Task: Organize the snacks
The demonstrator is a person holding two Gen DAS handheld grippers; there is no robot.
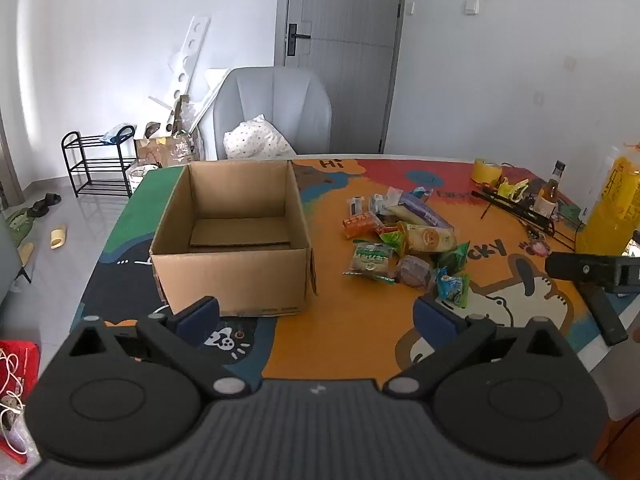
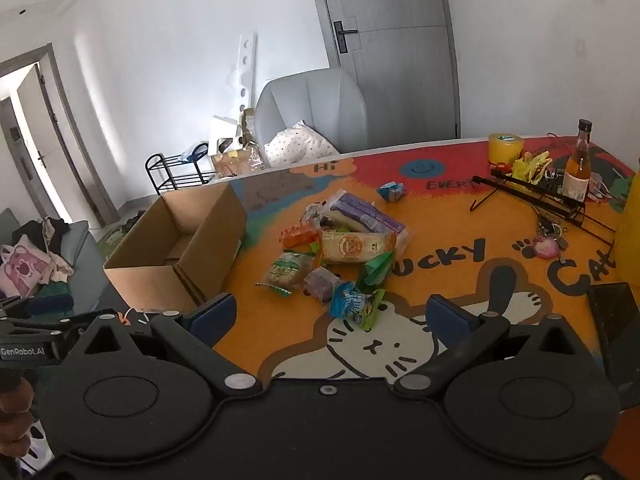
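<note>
An open cardboard box (image 1: 236, 236) stood on the left part of the surface (image 1: 340, 344), its flaps out of the way and its inside bare apart from a flat cardboard sheet on the bottom; it looked set there as the place the snacks were meant to go. The snacks (image 1: 404, 248) lay in a loose heap to the right of the box, near it but not touching, which kept the carry from heap to box short. In the heap, a long purple-wrapped pack (image 2: 366, 214) lay at the far side, a yellow-and-white pack (image 2: 352, 246) in the middle, and a blue-and-green packet (image 2: 358, 304) nearest. One small blue packet (image 2: 392, 191) sat apart, farther back. A roll of yellow tape (image 2: 505, 147), a brown bottle (image 2: 578, 168) and a black wire rack (image 2: 540, 200) crowded the far right and seemed no part of the job.

The left gripper (image 1: 316, 314) hovered above the near edge of the surface, tilted downward, aimed at the gap between the box and the heap, its jaws spread wide with nothing between them. The right gripper (image 2: 330, 316) hung likewise tilted down, jaws wide and empty, lined up on the near end of the heap; the blue-and-green packet was probably its easiest first pick. Nothing had yet been put in the box.
</note>
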